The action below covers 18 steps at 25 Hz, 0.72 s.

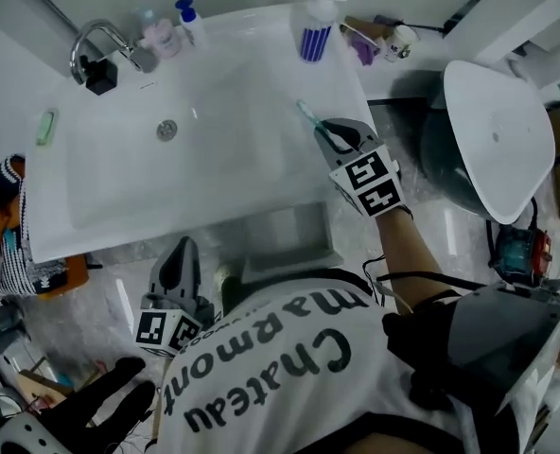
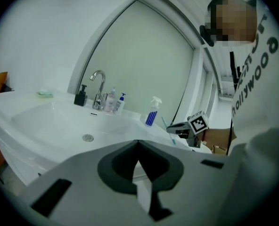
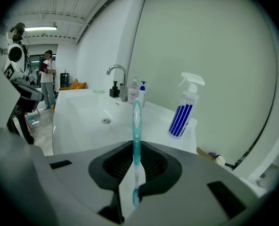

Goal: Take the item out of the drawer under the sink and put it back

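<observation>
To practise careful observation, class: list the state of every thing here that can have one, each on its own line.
Right claw: shut on the toothbrush.
Toothbrush: gripped, out of the drawer.
Left claw: shut, empty.
Drawer: pulled open.
Tap: no water running.
Spray bottle: upright.

place: bathroom | cues: white sink (image 1: 225,149), faucet (image 1: 96,41), soap bottles (image 1: 191,23), spray bottle (image 1: 315,28), toilet (image 1: 498,130) alongside

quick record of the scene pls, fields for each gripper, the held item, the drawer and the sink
right gripper: shut on toothbrush, over the sink's right side
toothbrush: teal and white, sticking out past the fingers
left gripper: shut, nothing held, low in front of the sink
drawer: appears pulled open under the sink
sink: white, spray bottle on its back rim
</observation>
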Each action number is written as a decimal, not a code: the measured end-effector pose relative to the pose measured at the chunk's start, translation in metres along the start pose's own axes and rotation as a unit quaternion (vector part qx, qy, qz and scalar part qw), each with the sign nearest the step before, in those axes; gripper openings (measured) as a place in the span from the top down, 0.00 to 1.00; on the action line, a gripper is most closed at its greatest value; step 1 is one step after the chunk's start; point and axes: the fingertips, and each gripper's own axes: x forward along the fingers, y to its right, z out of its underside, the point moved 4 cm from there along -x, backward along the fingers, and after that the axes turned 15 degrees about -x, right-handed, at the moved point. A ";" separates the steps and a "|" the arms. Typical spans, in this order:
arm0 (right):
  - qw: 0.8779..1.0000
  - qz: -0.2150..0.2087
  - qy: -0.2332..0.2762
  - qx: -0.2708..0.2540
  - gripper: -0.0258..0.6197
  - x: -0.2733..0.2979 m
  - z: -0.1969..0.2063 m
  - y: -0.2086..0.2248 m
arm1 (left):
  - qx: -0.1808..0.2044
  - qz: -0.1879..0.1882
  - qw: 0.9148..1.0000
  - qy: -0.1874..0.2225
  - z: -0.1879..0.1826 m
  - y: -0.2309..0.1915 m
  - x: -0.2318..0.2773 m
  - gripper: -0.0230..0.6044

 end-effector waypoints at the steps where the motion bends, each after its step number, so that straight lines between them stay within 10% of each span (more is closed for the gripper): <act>1: 1.000 -0.008 -0.004 -0.003 0.88 0.004 0.003 0.002 | -0.003 -0.011 1.000 0.000 0.004 0.000 -0.002 0.95; 18: 0.999 -0.049 -0.017 -0.005 0.88 0.045 0.036 0.013 | -0.023 -0.092 0.995 0.007 0.028 0.002 -0.018 0.95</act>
